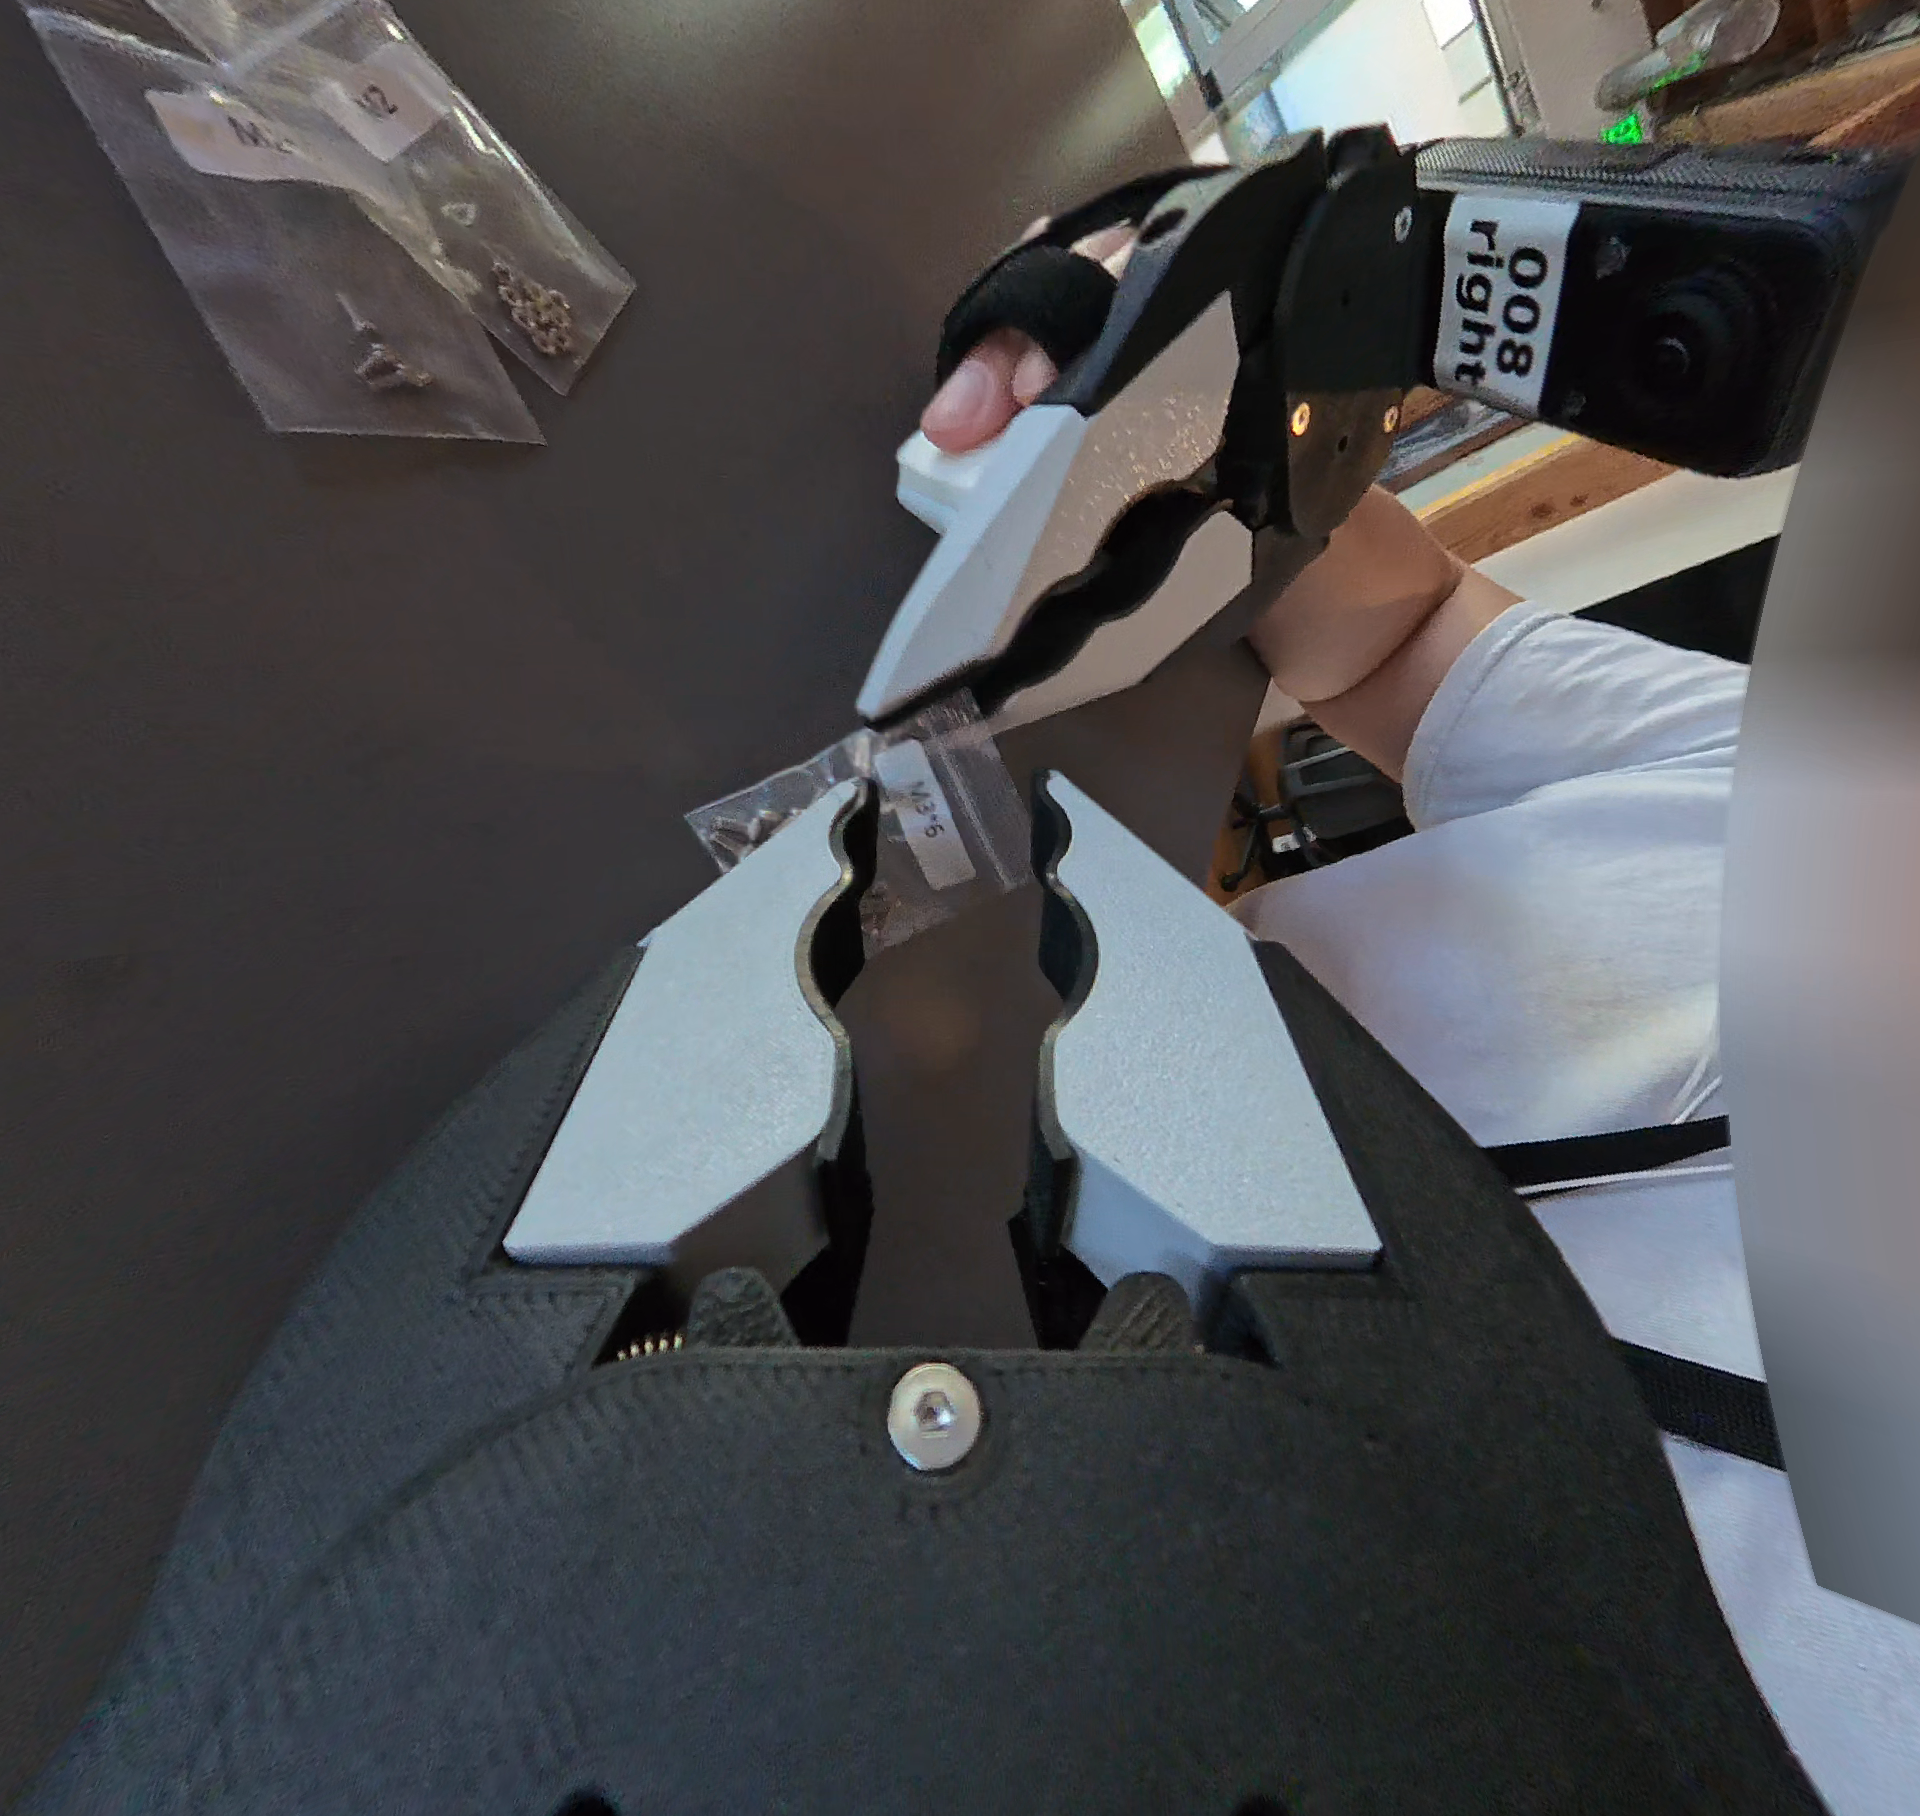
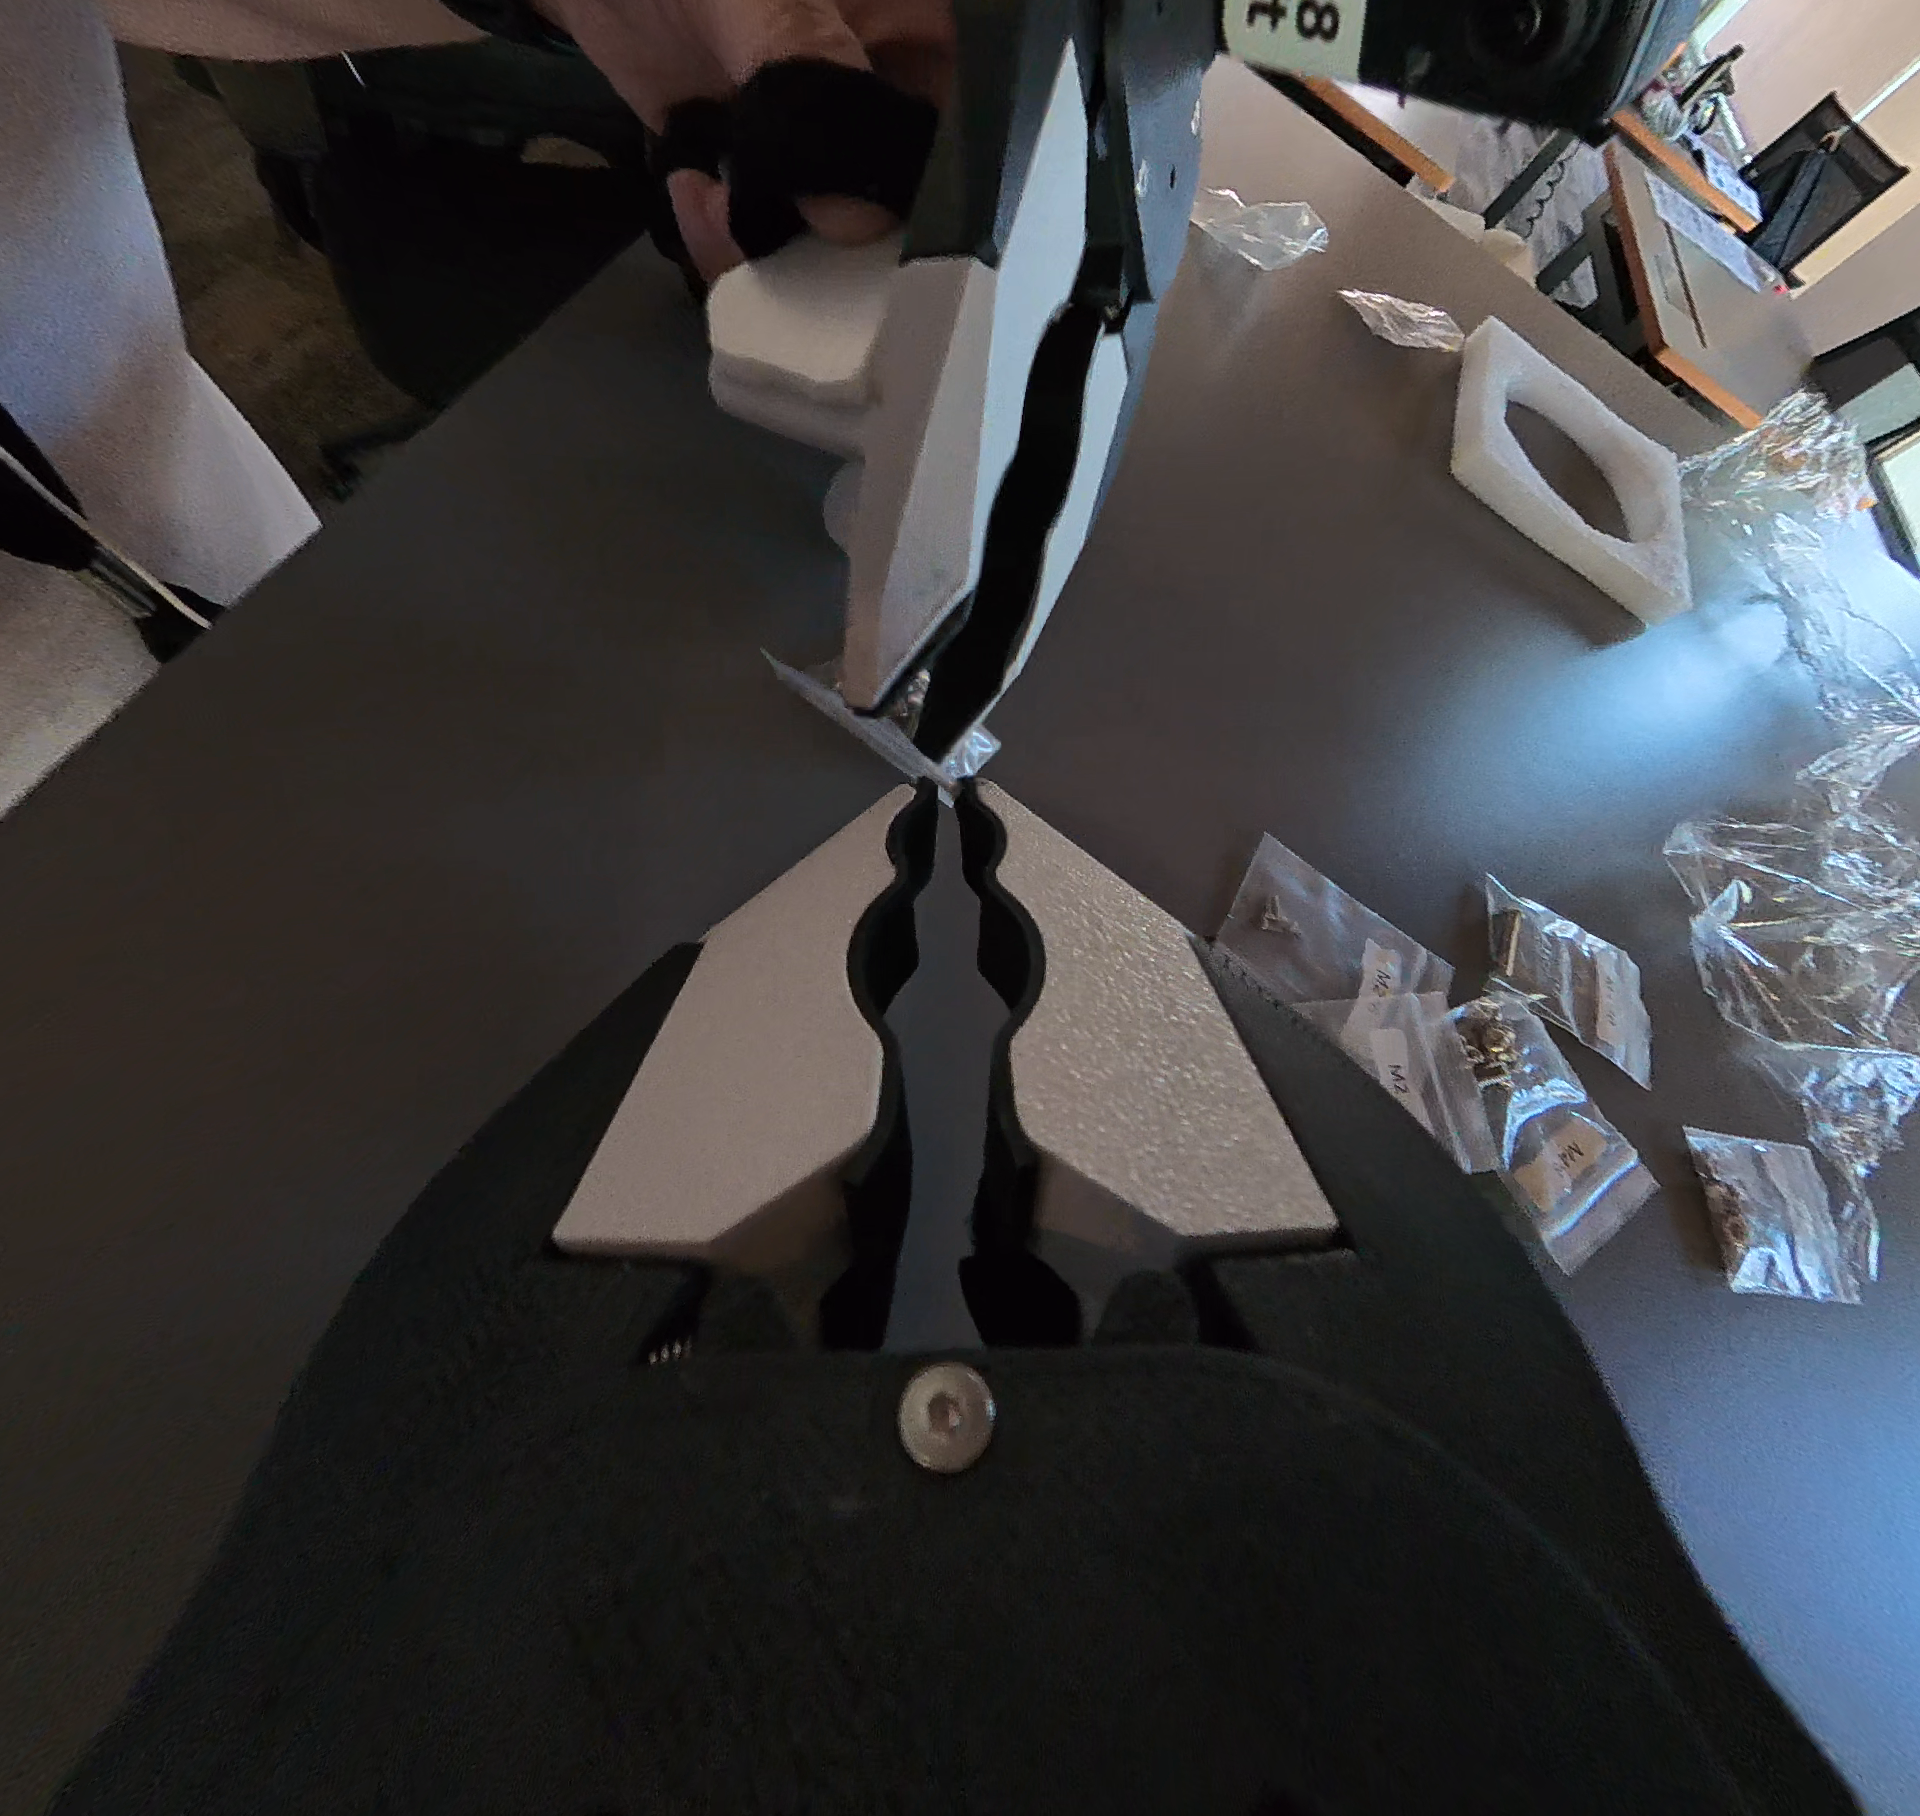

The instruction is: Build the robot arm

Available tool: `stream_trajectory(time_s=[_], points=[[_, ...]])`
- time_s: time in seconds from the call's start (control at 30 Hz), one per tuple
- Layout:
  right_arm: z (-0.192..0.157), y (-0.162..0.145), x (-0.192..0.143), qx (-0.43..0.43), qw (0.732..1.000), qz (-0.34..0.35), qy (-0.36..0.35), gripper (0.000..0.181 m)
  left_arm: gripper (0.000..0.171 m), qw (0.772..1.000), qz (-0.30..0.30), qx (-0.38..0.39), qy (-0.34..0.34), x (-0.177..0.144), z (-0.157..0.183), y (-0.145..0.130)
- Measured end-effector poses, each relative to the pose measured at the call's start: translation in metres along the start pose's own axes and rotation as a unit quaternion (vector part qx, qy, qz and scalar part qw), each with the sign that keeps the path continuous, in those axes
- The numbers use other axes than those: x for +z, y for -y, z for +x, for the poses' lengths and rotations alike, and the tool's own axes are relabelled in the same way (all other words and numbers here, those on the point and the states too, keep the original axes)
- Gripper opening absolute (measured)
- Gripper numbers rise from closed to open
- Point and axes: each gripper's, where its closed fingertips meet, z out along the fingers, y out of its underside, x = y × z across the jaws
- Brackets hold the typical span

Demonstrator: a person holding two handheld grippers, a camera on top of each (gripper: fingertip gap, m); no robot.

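Observation:
A small clear zip bag (image 1: 940,831) with a white label and a few small screws inside hangs above the dark table (image 1: 312,779). My right gripper (image 1: 878,717) comes in from the upper right and is shut on the bag's top edge. In the right wrist view its fingertips (image 2: 940,795) pinch the bag's edge (image 2: 971,750). My left gripper (image 1: 953,784) is open, with its two fingers on either side of the bag's lower part. In the right wrist view the left gripper (image 2: 930,717) points down from above, jaws apart around the bag.
Several more small bags of screws and nuts (image 1: 343,239) lie on the table, also in the right wrist view (image 2: 1455,1039). A white foam frame (image 2: 1569,478) and crumpled clear plastic (image 2: 1808,831) lie farther off. A person's white-sleeved arm (image 1: 1558,779) is at right. My left and right fingertips are right by each other.

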Motion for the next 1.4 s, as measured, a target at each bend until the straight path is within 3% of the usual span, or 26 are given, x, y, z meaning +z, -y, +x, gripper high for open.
stream_trajectory(time_s=[0.3, 0.47, 0.87, 1.03, 1.2, 1.4], points=[[-0.007, 0.013, -0.005, 0.099, 0.992, 0.038, 0.069, 0.000, 0.022, 0.999, -0.007, -0.022, -0.047, -0.004, 0.010, -0.004], [-0.011, 0.015, -0.007, 0.138, 0.984, 0.045, 0.102, 0.000, 0.018, 0.999, -0.009, 0.005, -0.039, -0.008, 0.013, -0.003], [-0.011, 0.015, -0.009, 0.140, 0.983, 0.051, 0.103, 0.000, 0.000, 0.997, 0.013, -0.028, -0.072, -0.011, 0.013, -0.001], [-0.005, 0.014, -0.015, 0.069, 0.995, 0.052, 0.045, 0.012, 0.000, 0.997, 0.014, -0.040, -0.065, -0.009, 0.009, -0.001], [-0.010, 0.024, -0.021, -0.080, 0.996, 0.030, -0.021, 0.011, 0.000, 0.998, 0.006, -0.038, -0.059, -0.005, 0.010, -0.003], [-0.015, 0.016, -0.011, -0.146, 0.988, -0.022, -0.043, 0.007, 0.000, 0.998, -0.011, -0.028, -0.048, 0.000, 0.010, -0.007]])
